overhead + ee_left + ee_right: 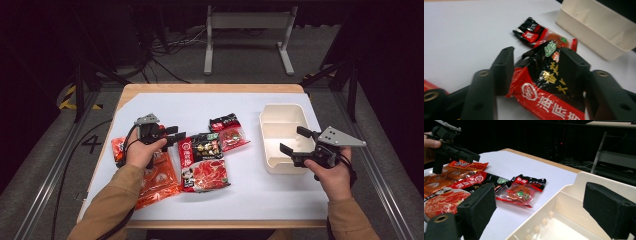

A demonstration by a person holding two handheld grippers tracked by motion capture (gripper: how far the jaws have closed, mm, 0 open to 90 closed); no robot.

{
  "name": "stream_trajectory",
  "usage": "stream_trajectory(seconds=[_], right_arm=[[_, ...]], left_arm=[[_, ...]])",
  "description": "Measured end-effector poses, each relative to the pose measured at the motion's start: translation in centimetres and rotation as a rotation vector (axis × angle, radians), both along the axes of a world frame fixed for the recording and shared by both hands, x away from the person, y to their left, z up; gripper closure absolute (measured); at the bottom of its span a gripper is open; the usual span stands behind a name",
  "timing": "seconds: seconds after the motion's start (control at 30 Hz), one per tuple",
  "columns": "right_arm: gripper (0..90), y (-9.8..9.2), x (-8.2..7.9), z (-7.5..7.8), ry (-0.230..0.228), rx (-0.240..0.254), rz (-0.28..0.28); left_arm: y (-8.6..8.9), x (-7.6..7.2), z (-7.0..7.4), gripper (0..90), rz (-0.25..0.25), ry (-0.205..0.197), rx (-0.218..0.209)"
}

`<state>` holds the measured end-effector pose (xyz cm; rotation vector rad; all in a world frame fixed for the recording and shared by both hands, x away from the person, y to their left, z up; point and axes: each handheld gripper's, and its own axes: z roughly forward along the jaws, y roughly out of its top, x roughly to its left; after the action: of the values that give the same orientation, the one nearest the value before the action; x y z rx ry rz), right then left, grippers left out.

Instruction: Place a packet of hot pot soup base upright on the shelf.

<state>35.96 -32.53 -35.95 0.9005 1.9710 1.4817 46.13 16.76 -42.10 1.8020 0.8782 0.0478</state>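
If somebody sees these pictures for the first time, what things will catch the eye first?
First, the bright red food packets on the white table: the left gripper has its jaws on either side of the top edge of the large red-and-black packet, with a smaller red packet just beyond. On the right, the open right gripper hangs over the empty cream bin.

The white table (250,185) is brightly lit against dark surroundings, with glossy glare and soft blur close up.

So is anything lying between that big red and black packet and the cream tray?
Yes. The small red packet lies on the white mat between the big packet and the cream tray, slightly toward the far side.
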Motion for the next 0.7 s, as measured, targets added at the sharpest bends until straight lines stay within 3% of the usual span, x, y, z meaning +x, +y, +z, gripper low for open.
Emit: stream_trajectory(seconds=[0.1, 0.23, 0.7], right_arm=[[12.1, 0.0, 0.0, 0.0, 0.000, 0.000, -0.001], [12.1, -0.1, 0.0, 0.0, 0.003, -0.001, -0.001], [12.0, 0.0, 0.1, -0.1, 0.012, 0.003, 0.003]], left_arm=[[-0.2, 0.1, -0.4, 45.8, 0.003, -0.007, 0.026], [-0.6, 0.3, -0.9, 38.2, 0.030, -0.017, 0.106], [-1.5, 1.0, -1.7, 38.1, 0.029, 0.146, 0.211]])
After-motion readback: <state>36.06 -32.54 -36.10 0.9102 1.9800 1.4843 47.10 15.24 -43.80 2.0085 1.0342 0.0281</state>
